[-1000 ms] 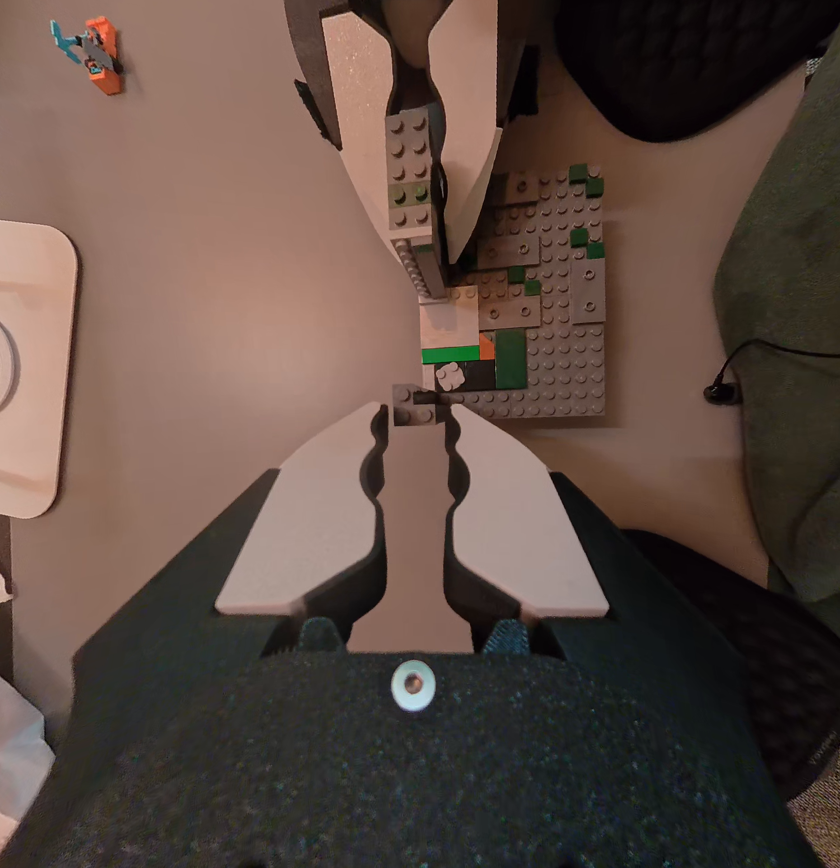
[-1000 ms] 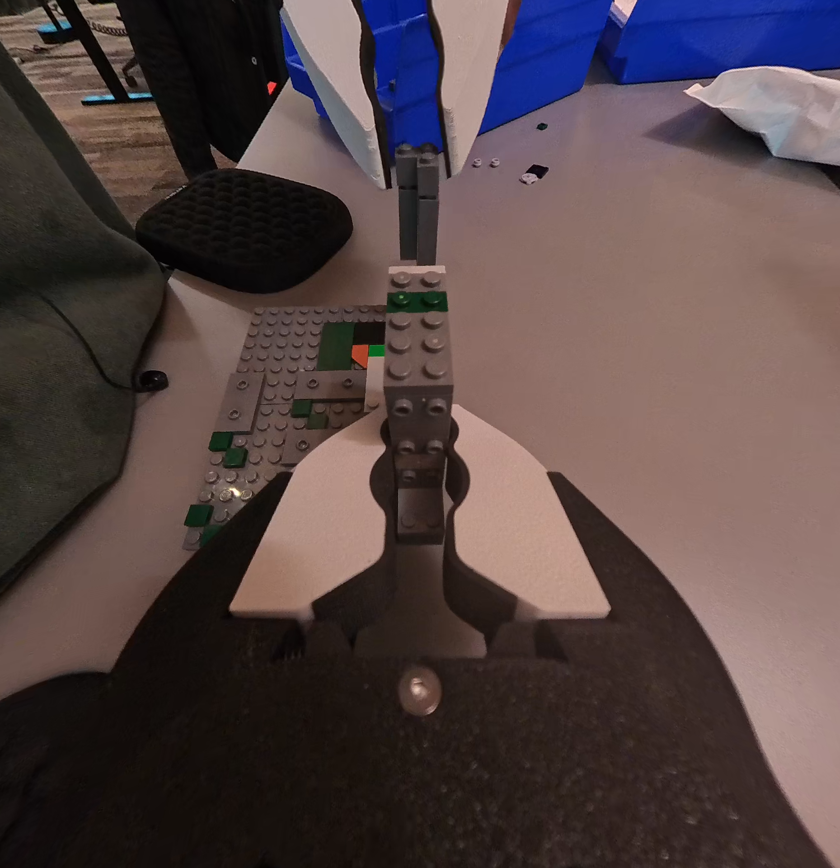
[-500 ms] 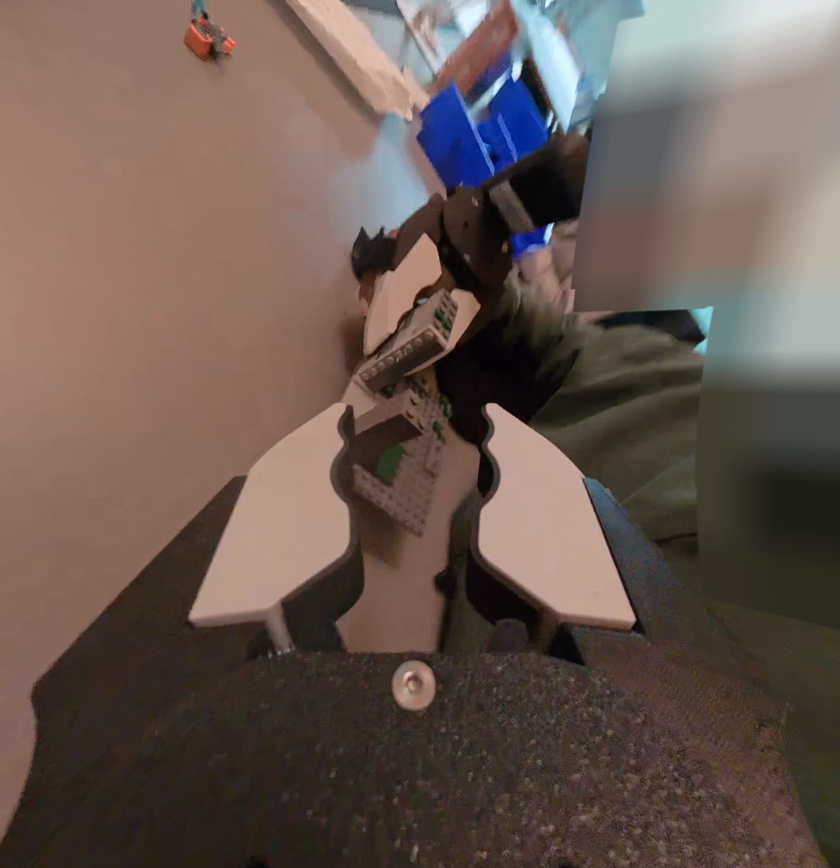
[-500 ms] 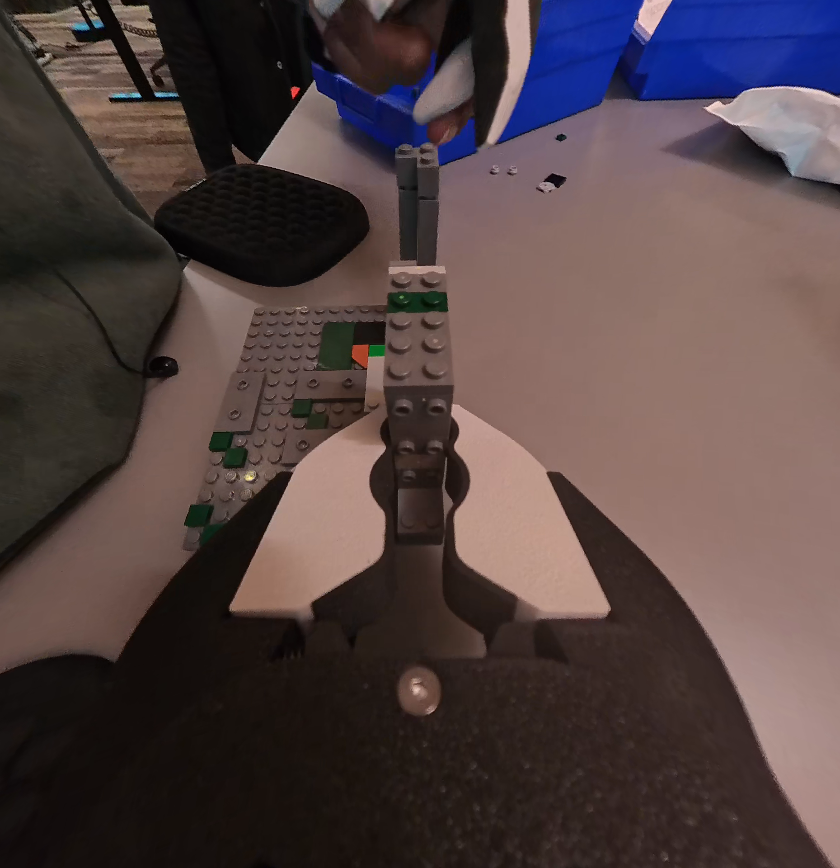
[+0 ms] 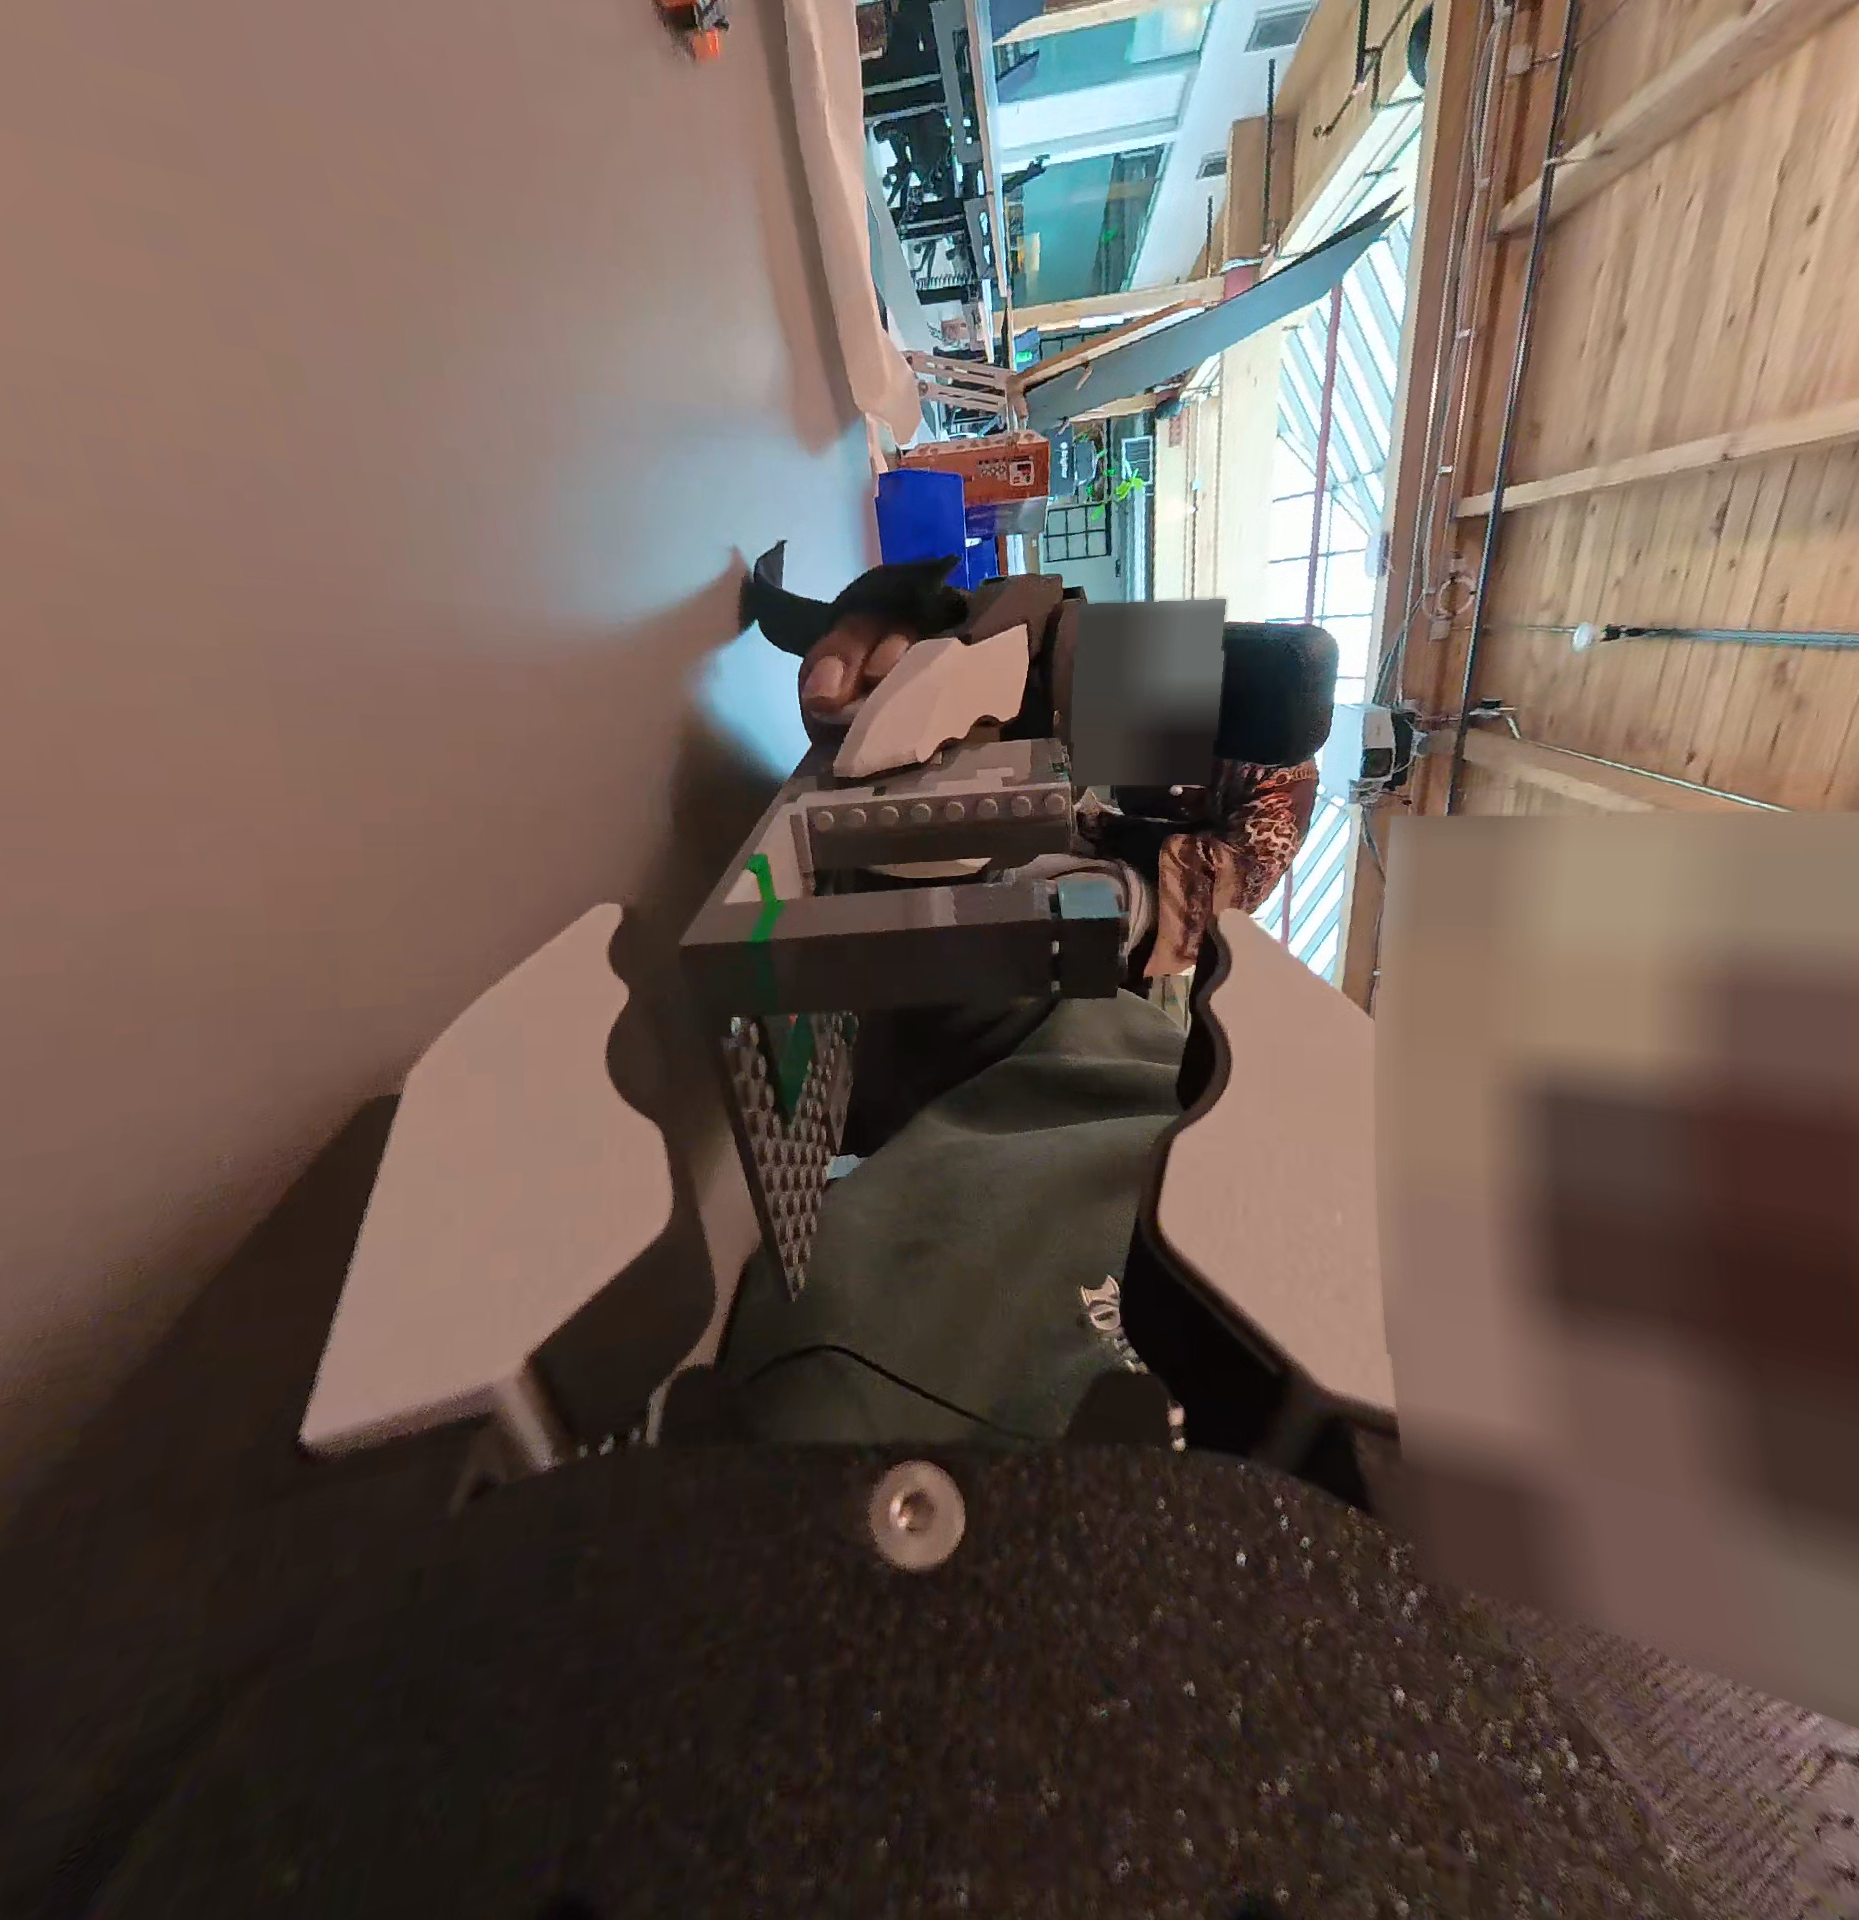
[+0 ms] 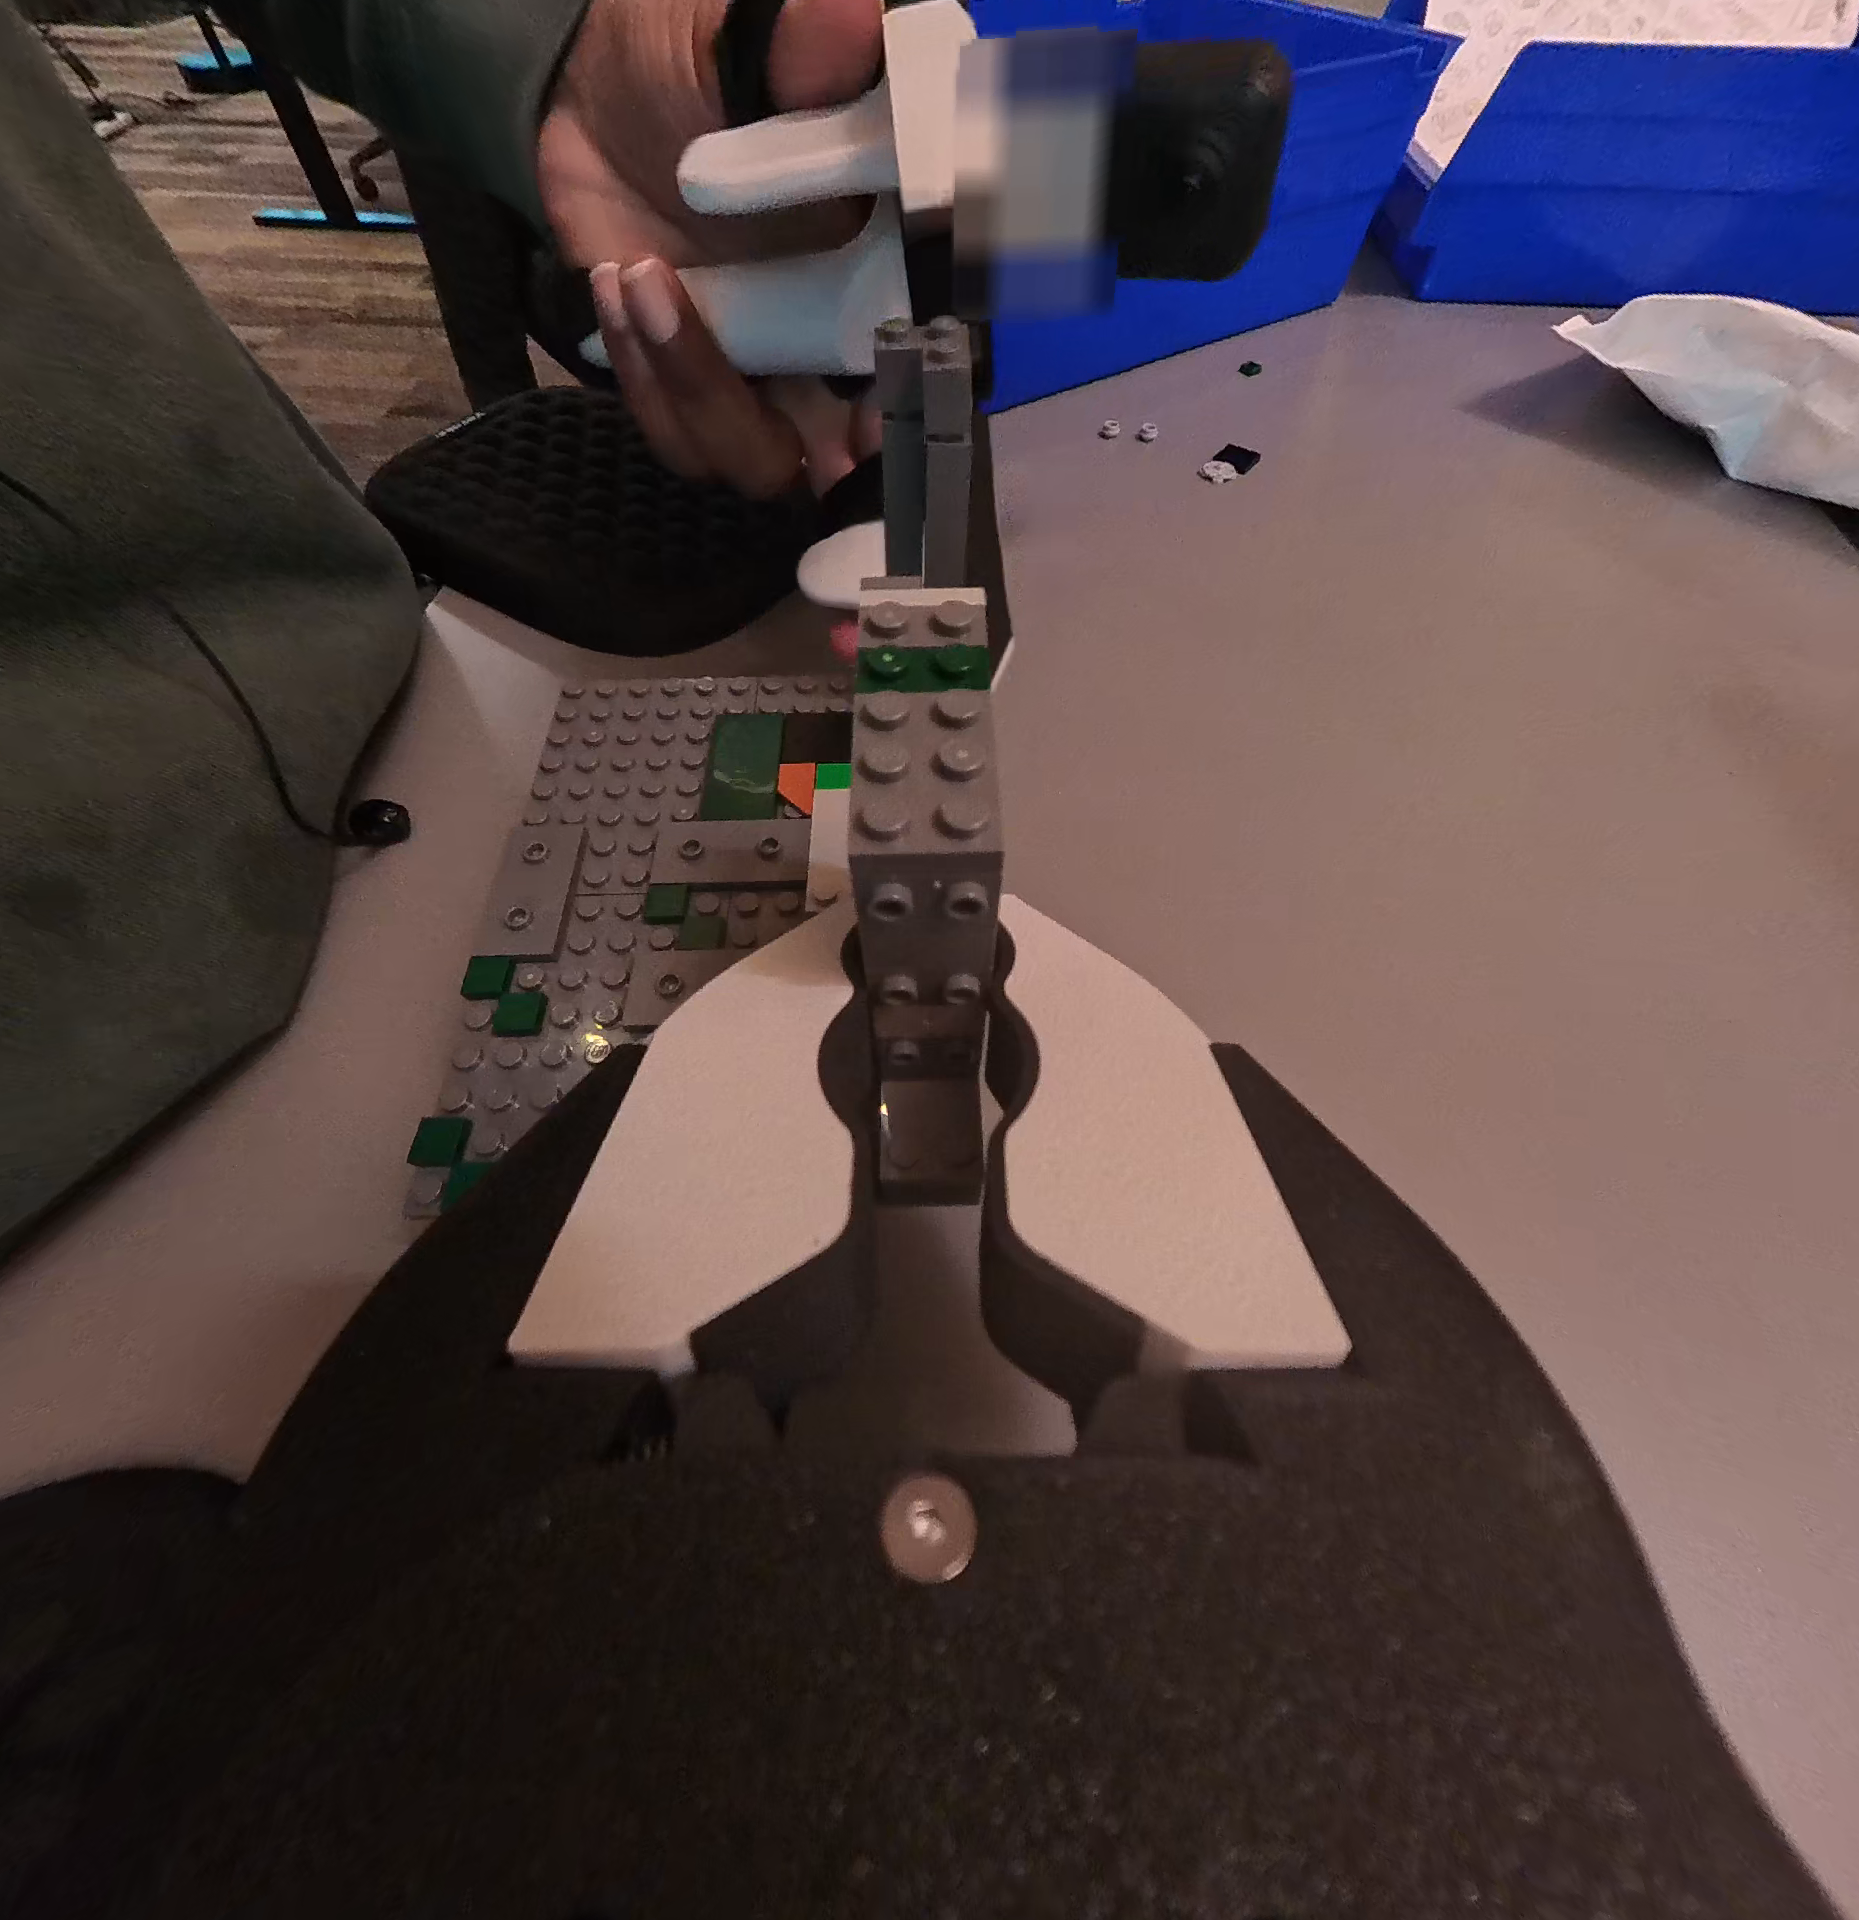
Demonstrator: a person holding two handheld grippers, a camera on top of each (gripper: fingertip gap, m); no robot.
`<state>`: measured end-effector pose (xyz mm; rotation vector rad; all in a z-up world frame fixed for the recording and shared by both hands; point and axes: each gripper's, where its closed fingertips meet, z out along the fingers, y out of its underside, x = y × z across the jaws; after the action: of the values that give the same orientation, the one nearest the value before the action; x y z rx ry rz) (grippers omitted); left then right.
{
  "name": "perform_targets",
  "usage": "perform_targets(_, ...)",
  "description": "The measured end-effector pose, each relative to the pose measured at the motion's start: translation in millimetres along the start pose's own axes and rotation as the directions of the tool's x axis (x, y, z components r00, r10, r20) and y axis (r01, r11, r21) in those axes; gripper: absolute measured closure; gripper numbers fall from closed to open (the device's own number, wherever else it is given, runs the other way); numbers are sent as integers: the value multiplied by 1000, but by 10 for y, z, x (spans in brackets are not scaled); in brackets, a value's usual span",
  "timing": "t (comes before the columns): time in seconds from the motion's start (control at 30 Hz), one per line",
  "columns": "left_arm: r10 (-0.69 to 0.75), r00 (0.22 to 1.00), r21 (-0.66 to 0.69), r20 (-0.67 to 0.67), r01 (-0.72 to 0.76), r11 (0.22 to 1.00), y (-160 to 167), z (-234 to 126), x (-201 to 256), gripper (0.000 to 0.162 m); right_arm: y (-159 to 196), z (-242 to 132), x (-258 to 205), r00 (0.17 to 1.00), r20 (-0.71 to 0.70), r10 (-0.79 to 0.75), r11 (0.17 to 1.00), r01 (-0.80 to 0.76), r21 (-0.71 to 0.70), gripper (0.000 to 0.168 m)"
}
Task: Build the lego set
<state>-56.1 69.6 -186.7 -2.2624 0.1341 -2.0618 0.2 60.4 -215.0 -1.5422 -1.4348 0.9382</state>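
Observation:
My right gripper is shut on a grey studded wall that stands on the grey baseplate. A thin dark grey pillar rises at the wall's far end. My left gripper is open wide and rolled onto its side, low at the table's edge. The pillar lies across the gap between its fingers, touching neither. The wall, the baseplate and one right gripper finger show beyond. A hand holds the left gripper behind the pillar.
Blue bins stand at the back. A crumpled white bag and small loose pieces lie at the right. A black mesh pad, green cloth and a black cable end are left of the baseplate. Tip to tip, the grippers are about 8 cm apart.
My left gripper let go of the top of the pillar, opened wide, rolled onto its side and dropped beside the build. My right gripper kept still on the wall.

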Motion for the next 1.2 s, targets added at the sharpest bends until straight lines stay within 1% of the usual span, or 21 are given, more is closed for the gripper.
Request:
perform_targets(0.3, -71, 997, -26, -42, 70, 997, 95, 110, -3, 61, 8, 11, -4, 1000, 5, 11, 1000, -11, 3, 152)
perform_targets(0.7, -115, 991, -43, -64, 113, 993, 148, 147, -36, 70, 15, 20, -21, 1000, 4, 5, 1000, -5, -7, 152)
perform_targets(1.1, -122, 989, -43, -88, 119, 992, 161, 122, -23, 70, -3, 31, -40, 1000, 0, -8, 1000, 8, -10, 152)
perform_targets(1.2, -131, 985, -30, -108, 128, 991, 137, 113, -2, 72, -4, 24, -29, 1000, -3, -2, 1000, 2, -5, 151)
